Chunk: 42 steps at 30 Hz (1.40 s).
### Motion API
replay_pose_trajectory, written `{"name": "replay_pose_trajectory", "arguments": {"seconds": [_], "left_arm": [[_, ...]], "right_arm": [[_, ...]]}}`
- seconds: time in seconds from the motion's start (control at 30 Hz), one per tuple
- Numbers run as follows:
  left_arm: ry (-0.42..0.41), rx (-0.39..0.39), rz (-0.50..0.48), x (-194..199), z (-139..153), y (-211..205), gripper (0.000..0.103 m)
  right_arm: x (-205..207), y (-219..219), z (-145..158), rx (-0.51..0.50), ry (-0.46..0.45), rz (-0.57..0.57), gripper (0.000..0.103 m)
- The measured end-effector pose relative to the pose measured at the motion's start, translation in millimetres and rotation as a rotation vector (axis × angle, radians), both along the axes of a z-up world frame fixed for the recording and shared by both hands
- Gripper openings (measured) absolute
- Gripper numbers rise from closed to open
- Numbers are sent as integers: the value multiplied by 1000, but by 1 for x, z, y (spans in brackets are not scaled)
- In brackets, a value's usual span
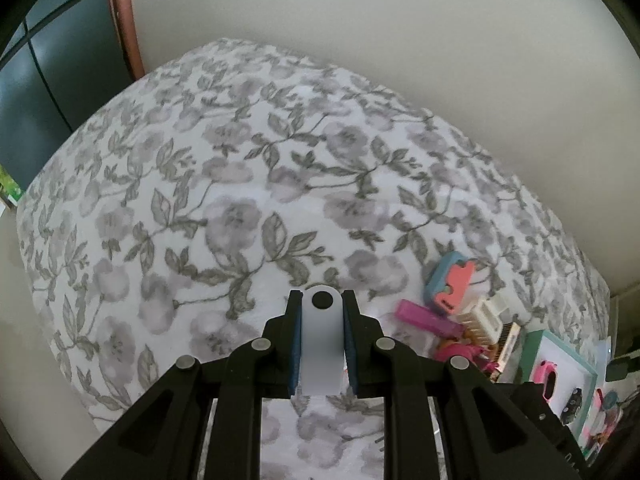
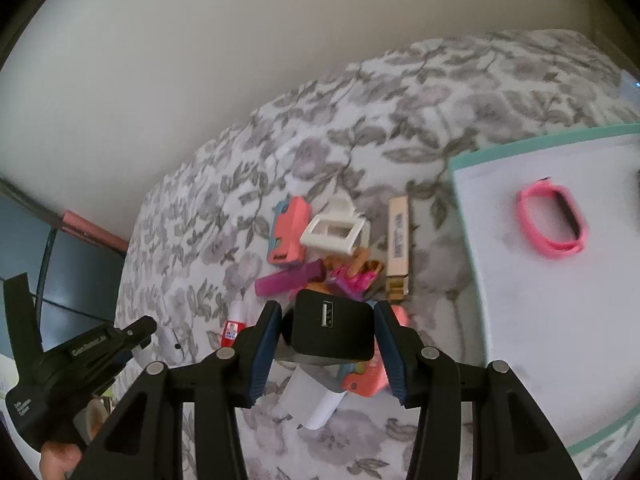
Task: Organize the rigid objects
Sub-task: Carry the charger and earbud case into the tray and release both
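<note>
Left gripper [image 1: 322,316], frame bottom centre: ribbed blue pads clamp flat translucent white plastic tab with black round dot [image 1: 322,340], above soft grey floral bedspread [image 1: 240,200].

Right gripper [image 2: 328,332], lower centre: pads grip glossy black rounded-square USB charger block [image 2: 330,330].

Above it, jumbled pile: coral-and-blue rubbery case [image 2: 288,236], white rectangular plastic frame [image 2: 332,234], magenta translucent bar [image 2: 288,280].

Right edge: smooth white tray with teal rim [image 2: 460,168] holds pink silicone wristband [image 2: 554,216].

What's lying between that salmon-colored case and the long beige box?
In the right wrist view, a white open frame piece lies between the salmon case and the beige box.
</note>
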State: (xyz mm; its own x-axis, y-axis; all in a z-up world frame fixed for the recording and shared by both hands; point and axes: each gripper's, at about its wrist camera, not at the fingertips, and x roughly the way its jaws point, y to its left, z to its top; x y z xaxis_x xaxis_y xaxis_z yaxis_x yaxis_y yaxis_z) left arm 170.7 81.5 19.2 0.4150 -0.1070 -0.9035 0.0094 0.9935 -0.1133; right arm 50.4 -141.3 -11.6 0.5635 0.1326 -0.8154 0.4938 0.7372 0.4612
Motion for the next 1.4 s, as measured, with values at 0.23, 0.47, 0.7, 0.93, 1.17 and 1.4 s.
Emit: {"name": "replay_pose_trajectory", "arguments": {"seconds": [0.23,0.47,0.7,0.93,1.17,1.4], "left_arm": [[-42,12,-60,-17,16,-32,19],[-56,27,-215,-44,22,-97,19],[-75,67,-391,-84,22,-174,19],[-50,106,-495,-116,9,-224,19],[-27,120,-548,-134,-3,-256,19],[3,160,-595,-143,-28,-278,19]], "right_arm": [[-25,-33,13,-53,25,-100,50],[-55,-81,15,-109,68,-218,50],[-90,-128,19,-185,124,-332,50],[-129,-168,19,-193,170,-475,50],[-164,-194,21,-236,227,-597,50],[-180,-208,11,-238,277,-656,50]]}}
